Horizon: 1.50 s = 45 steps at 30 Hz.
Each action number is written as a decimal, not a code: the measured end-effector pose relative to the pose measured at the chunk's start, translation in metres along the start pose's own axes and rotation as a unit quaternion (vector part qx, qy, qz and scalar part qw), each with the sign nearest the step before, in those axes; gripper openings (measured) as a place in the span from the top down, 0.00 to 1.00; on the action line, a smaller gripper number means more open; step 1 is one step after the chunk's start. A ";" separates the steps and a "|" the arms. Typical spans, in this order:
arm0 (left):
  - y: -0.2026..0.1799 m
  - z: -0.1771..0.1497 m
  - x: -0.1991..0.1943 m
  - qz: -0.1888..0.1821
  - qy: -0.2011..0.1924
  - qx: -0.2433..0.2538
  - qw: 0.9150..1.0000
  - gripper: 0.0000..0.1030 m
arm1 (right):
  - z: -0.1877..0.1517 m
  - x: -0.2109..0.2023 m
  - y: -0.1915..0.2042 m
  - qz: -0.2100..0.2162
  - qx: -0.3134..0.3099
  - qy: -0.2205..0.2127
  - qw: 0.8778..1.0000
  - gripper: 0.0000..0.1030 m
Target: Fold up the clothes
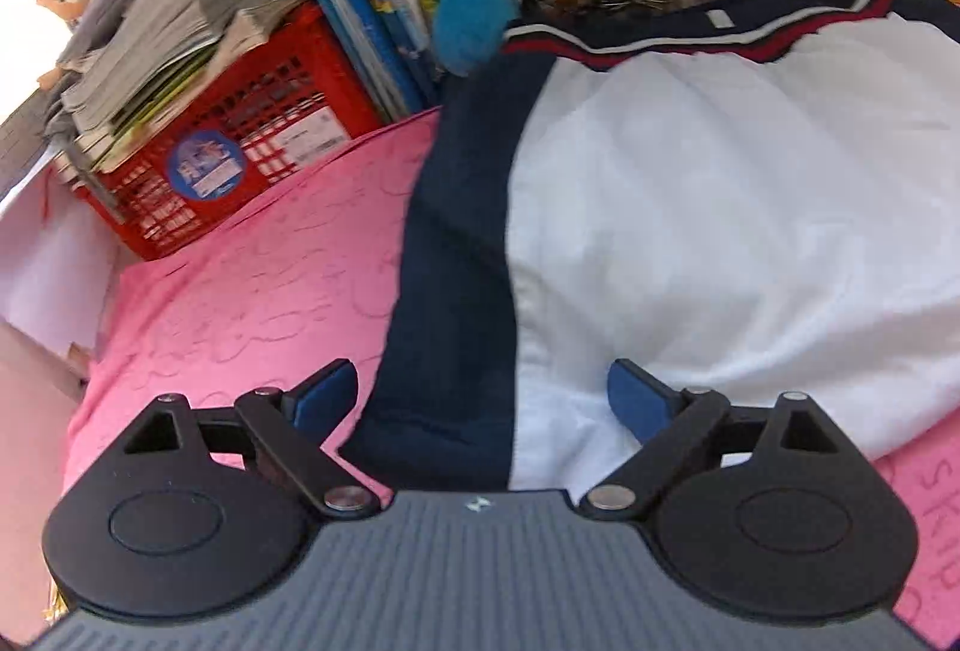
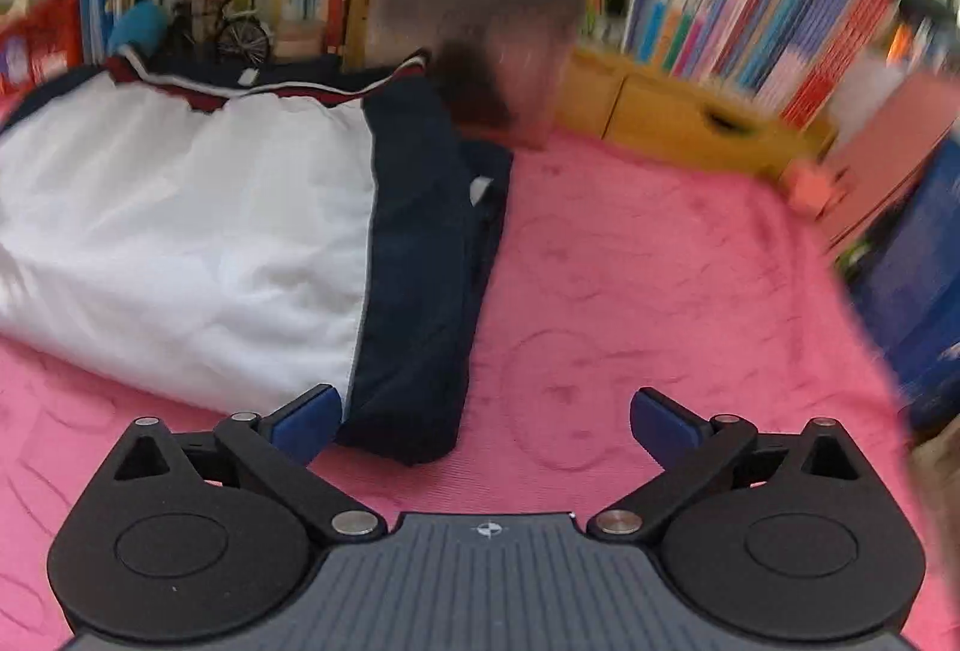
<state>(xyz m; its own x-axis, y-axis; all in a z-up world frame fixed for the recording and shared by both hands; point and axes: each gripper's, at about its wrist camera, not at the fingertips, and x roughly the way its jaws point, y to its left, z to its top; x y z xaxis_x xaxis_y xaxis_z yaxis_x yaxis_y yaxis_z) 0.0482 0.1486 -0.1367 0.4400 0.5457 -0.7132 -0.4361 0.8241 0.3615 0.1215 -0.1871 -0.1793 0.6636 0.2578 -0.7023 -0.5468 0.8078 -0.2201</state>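
A white jacket (image 1: 708,231) with navy side panels and a red, white and navy striped collar lies flat on a pink blanket (image 1: 240,303). My left gripper (image 1: 480,399) is open, its jaws wide apart over the jacket's near left hem, above the navy panel. In the right wrist view the same jacket (image 2: 180,231) lies at left, with a folded navy sleeve (image 2: 420,303) along its right side. My right gripper (image 2: 486,423) is open and empty, just over the sleeve's near end and the blanket (image 2: 660,291).
A red crate (image 1: 240,153) stacked with papers stands at the back left. A row of books (image 2: 750,9) lines the back, with a small model bicycle (image 2: 240,33) and a blue pompom (image 1: 474,24). A yellow box (image 2: 678,117) sits at back right.
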 end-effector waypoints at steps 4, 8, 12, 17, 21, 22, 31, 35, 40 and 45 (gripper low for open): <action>0.000 -0.011 0.002 0.004 0.013 0.005 1.000 0.10 | -0.005 0.000 0.018 0.027 -0.071 -0.002 0.997 0.22; 0.006 -0.012 0.004 -0.001 0.011 -0.007 1.000 0.09 | 0.000 0.016 -0.006 0.007 -0.066 0.015 0.998 0.39; 0.014 -0.012 0.008 -0.002 0.019 -0.031 0.999 0.07 | 0.003 0.016 -0.037 -0.055 -0.057 0.022 0.997 0.41; 0.015 -0.015 0.008 0.001 0.014 -0.034 0.999 0.05 | 0.009 -0.007 -0.049 0.012 0.002 0.011 1.000 0.39; 0.016 -0.014 0.009 -0.002 0.016 -0.029 0.999 0.04 | 0.011 0.001 -0.017 0.031 -0.011 0.006 0.999 0.34; 0.017 -0.013 0.009 -0.003 0.017 -0.026 1.000 0.04 | 0.007 0.008 -0.018 0.015 -0.002 0.016 1.000 0.26; 0.032 -0.016 -0.017 0.038 0.002 0.034 0.999 0.11 | -0.006 -0.008 -0.062 -0.066 0.050 0.046 0.996 0.25; 0.023 -0.012 -0.044 0.001 -0.050 0.039 0.998 0.07 | 0.014 -0.017 -0.006 0.026 0.032 -0.003 0.999 0.22; 0.003 -0.016 -0.016 0.031 -0.020 0.063 0.997 0.07 | 0.046 -0.005 0.087 0.131 -0.009 -0.042 0.991 0.21; 0.048 -0.037 0.008 0.060 0.038 -0.020 0.997 0.06 | 0.040 0.016 0.082 0.072 -0.047 -0.007 0.996 0.17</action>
<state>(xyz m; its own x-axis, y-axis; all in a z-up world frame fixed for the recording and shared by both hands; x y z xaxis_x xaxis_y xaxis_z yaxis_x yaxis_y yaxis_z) 0.0021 0.1867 -0.1469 0.3225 0.6264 -0.7097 -0.5132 0.7457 0.4250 0.1078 -0.0959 -0.1815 0.5807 0.3759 -0.7221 -0.6822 0.7088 -0.1797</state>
